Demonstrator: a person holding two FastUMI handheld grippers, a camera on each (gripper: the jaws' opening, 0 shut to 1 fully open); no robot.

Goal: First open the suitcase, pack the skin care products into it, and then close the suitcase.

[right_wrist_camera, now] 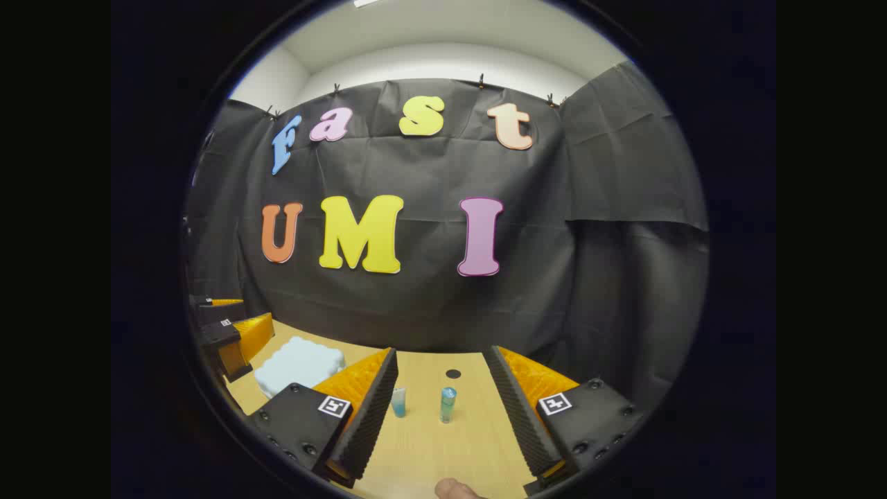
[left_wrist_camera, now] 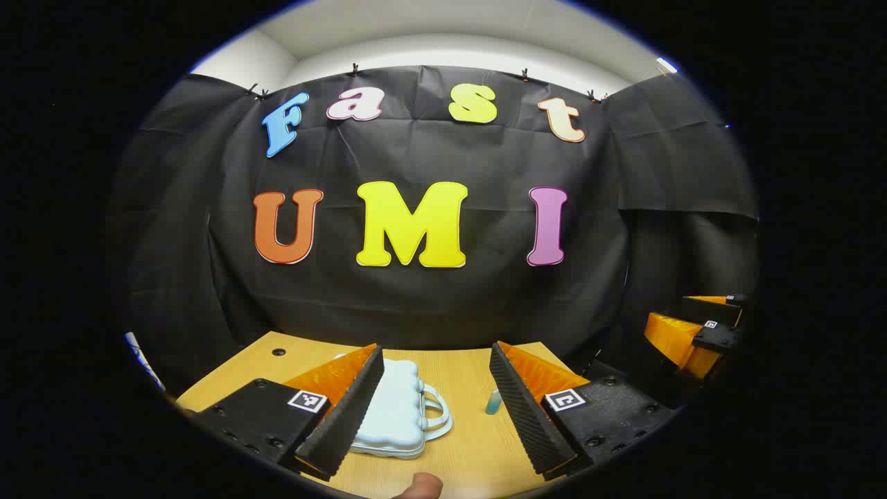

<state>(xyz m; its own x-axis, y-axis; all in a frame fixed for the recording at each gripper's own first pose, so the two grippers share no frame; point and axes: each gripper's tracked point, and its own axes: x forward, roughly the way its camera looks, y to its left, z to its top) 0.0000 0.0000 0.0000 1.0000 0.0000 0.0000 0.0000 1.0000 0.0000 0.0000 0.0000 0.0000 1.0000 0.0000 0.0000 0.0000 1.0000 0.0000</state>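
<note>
On the wooden table (left_wrist_camera: 471, 374), a pale blue suitcase (left_wrist_camera: 395, 416) is lying flat and shut, its looped handle (left_wrist_camera: 438, 416) facing the table's right side. In the right gripper view, two skin care bottles are standing upright to its right: a short one (right_wrist_camera: 398, 402) just beside the near finger and a taller capped one (right_wrist_camera: 448, 405) a little apart. Both grippers are hovering above the table, the left gripper (left_wrist_camera: 436, 416) spread wide over the case and the right gripper (right_wrist_camera: 440, 416) likewise spread, framing the bottles. Opening looks like the step in hand: one gripper probably needs to be steadying the lower shell while the other is lifting the lid at the handle edge, slowly so the light case isn't sliding. No writing on the bottles is legible; the fingers are carrying square coded markers (left_wrist_camera: 307, 400).
</note>
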